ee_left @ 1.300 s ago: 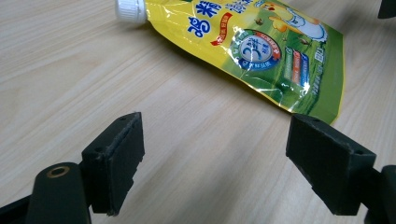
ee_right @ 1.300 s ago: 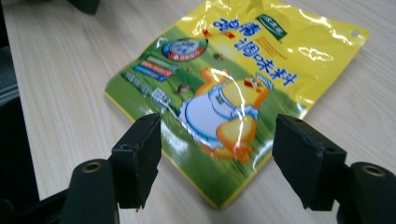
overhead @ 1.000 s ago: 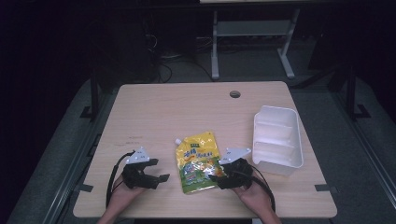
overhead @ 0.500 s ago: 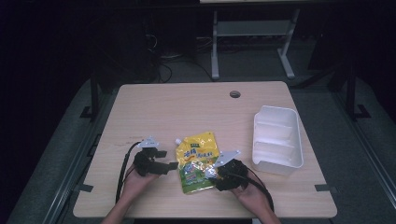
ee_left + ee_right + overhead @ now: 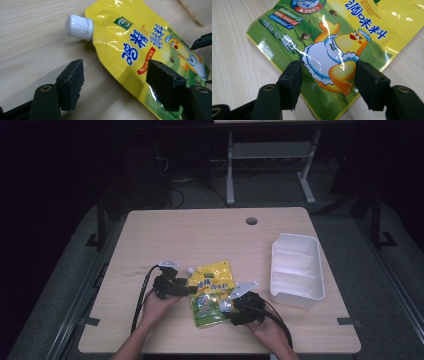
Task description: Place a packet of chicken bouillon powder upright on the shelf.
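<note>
Both grippers (jaws spread) flank the pouch (image 5: 212,293).

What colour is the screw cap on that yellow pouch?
White, ribbed; the cap shows best in the left gripper view.

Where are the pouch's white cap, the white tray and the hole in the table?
white cap (image 5: 79,26), left gripper view, on its ribbed side.
white tray (image 5: 320,270), high view, on its right rim.
hole (image 5: 251,221), high view, on its middle.

pouch (image 5: 140,47): yellow fading to green, blue lettering, cartoon chick in a white apron
cap (image 5: 78,27): white, ribbed
tray (image 5: 296,270): white
desk (image 5: 200,235): pale wood grain
</note>
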Motion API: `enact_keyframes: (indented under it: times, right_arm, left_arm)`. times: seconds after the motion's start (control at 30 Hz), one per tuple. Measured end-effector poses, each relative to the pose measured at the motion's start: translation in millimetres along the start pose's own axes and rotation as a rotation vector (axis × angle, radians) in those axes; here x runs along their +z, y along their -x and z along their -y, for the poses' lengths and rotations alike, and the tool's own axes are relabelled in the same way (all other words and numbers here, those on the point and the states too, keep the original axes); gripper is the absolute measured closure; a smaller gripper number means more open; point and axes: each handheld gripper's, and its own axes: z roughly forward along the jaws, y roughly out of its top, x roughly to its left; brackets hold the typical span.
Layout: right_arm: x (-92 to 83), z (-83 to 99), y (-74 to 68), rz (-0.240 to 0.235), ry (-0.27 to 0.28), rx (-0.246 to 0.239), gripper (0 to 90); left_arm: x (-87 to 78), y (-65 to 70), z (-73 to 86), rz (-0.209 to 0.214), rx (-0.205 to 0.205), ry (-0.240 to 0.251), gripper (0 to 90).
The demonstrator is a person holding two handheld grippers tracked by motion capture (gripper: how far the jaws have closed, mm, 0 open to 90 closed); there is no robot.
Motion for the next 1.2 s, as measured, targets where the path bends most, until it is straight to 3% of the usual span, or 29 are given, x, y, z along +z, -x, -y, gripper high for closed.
enact_keyframes:
  times: [0.13,0.23,0.33,0.43,0.5,0.73,1.0,1.03,1.2]
  right_arm:
    - [0.4,1.2,-0.1,-0.001,0.007,0.000,38.9]
    - [0.4,1.3,-0.1,-0.001,0.007,0.002,38.9]
    - [0.5,1.5,0.2,-0.003,0.006,0.006,38.8]
    - [0.6,1.9,0.1,-0.002,0.006,0.002,38.7]
    - [0.6,2.1,0.1,-0.002,0.008,0.001,38.6]
    - [0.7,2.4,-0.6,0.001,0.008,-0.009,38.5]
    - [-2.9,1.4,-5.0,0.017,0.002,-0.044,33.9]
    - [-4.8,1.2,-7.0,0.026,0.008,-0.063,32.8]
    - [-14.9,0.1,-9.7,0.000,0.101,-0.011,27.1]
  left_arm:
    - [4.5,-0.7,-4.6,0.035,-0.013,-0.005,32.7]
    - [8.1,-0.2,-5.1,0.076,-0.022,-0.003,39.7]
    - [10.9,3.5,-5.7,0.083,-0.018,-0.011,44.8]
    - [11.4,0.2,-5.9,0.133,-0.062,-0.026,51.1]
    - [11.6,-0.9,-5.5,0.144,-0.071,-0.032,57.7]
    - [7.3,2.0,-6.8,0.173,-0.034,-0.022,79.7]
    - [-10.4,11.0,-11.4,0.192,0.045,-0.013,87.0]
    - [-14.5,12.3,-11.3,0.200,0.054,-0.002,87.8]
    - [-34.0,20.5,-8.5,0.228,0.096,0.060,89.9]
